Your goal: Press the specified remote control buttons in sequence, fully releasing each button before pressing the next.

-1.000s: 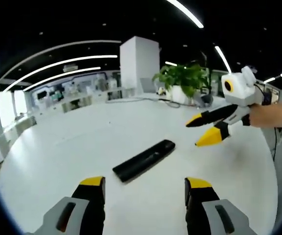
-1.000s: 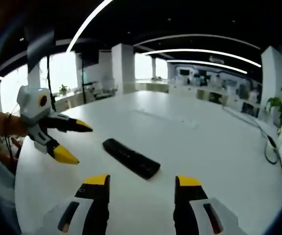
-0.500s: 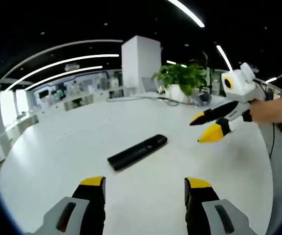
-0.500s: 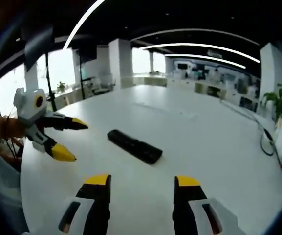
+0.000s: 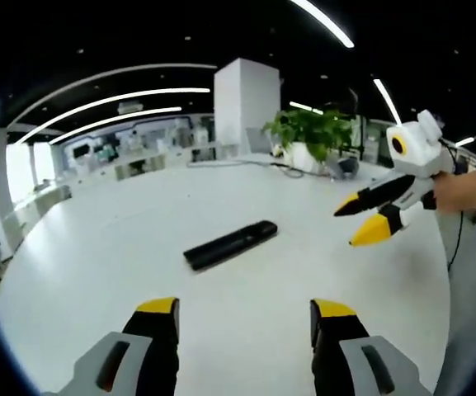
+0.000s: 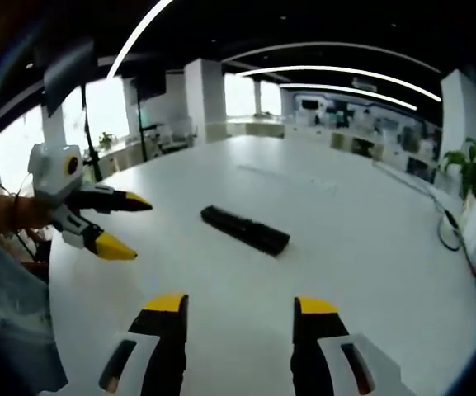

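The slim black plastic remote control (image 5: pixel 230 244) lies flat on the white round tabletop (image 5: pixel 89 272), untouched. The left gripper (image 5: pixel 243 330) and right gripper (image 6: pixel 236 327) hover near it with fingers wide and empty. Judging by this, pressing hasn't visibly started; the whole sequence seems left.

Broad white table (image 5: pixel 97 256), one black remote control (image 5: pixel 230 244) flat on it
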### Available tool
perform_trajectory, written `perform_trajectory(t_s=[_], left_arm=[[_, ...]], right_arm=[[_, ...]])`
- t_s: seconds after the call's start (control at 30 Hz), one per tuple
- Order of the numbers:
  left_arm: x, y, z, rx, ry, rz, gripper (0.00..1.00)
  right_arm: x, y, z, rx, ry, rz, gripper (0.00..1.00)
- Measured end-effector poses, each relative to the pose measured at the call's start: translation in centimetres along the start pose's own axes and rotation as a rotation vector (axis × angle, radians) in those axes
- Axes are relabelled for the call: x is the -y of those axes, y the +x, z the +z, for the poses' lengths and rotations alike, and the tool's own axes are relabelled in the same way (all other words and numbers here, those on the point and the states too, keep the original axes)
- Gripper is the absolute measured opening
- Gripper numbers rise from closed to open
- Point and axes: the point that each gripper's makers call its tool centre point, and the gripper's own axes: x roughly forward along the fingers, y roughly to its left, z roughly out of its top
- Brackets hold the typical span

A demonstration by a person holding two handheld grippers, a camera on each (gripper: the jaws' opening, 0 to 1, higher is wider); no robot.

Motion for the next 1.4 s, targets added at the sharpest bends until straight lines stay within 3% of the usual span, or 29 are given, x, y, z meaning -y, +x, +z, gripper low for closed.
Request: perform_trajectory(t_s=[0.37, 0.63, 1.03, 1.4], left_arm=[[0.1, -1.4, 0.0, -0.004, -0.054, 0.046, 0.66], [0.8, -2.6, -0.8, -0.045, -0.025, 0.052, 0.68], [2.2, -5.3, 0.7, -0.042, -0.052, 0.071, 0.7], [4.2, -7.4, 1.4, -0.053, -0.045, 0.078, 0.73]], right_arm=[[-1.0, -2.7, 0.0, 0.012, 0.018, -0.001, 0.48], [-2.5, -4.1, 0.1, 0.016, 0.002, 0.014, 0.48], [-3.9, -5.8, 0.7, 0.043, -0.015, 0.032, 0.48], [-3.7, -6.6, 0.9, 0.063, -0.001, 0.02, 0.48]])
